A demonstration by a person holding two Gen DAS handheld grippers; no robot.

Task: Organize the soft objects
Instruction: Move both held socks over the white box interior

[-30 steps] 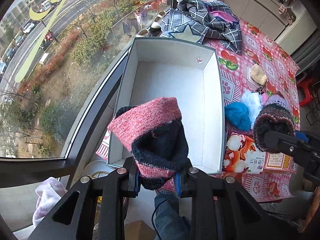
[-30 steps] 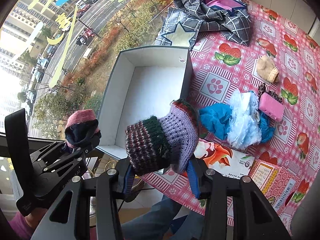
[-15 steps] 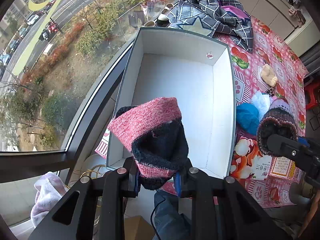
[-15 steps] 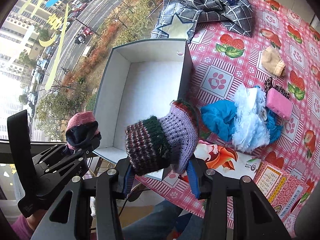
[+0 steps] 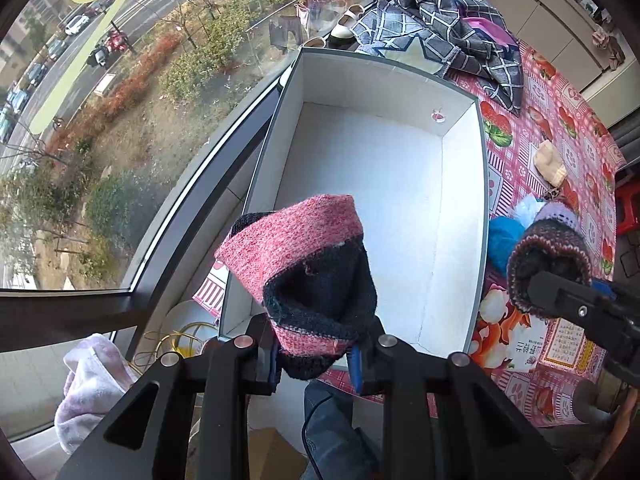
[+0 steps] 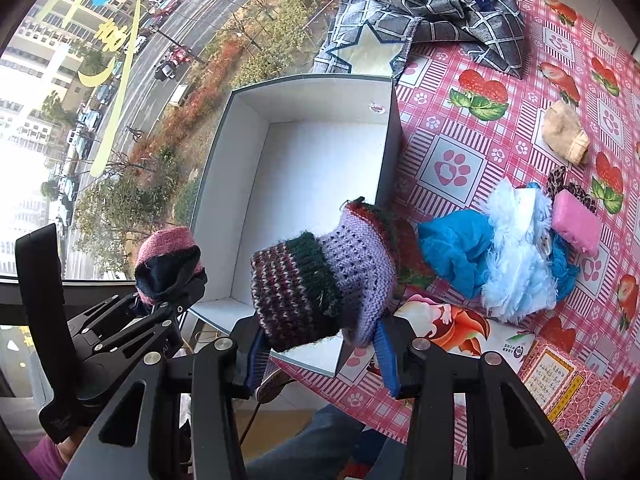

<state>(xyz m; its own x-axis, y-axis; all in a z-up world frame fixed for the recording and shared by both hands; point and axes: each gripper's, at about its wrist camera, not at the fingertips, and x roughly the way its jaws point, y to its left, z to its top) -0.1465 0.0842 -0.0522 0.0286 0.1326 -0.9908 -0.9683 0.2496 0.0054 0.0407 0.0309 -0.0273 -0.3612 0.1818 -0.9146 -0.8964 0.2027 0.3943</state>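
My left gripper (image 5: 316, 360) is shut on a pink and dark blue knitted sock (image 5: 308, 268), held above the near end of the white box (image 5: 482, 216). The same sock (image 6: 168, 264) shows at the left of the right wrist view. My right gripper (image 6: 320, 344) is shut on a lilac, green and maroon knitted sock (image 6: 320, 276), just over the box's near right corner (image 6: 312, 364). In the left wrist view that sock (image 5: 548, 256) hangs right of the box. Nothing lies inside the box.
On the pink patterned tablecloth (image 6: 452, 168) lie a blue cloth (image 6: 452, 248), a fluffy white-blue piece (image 6: 516, 240), a pink pad (image 6: 576, 228), a beige mitten (image 6: 566, 136) and printed cards (image 6: 560, 376). A checked blanket (image 6: 440, 4) lies behind the box. A window (image 5: 120, 120) runs along the left.
Both grippers have sunk a little toward the box with their socks still held; the box looks larger and closer in both views.
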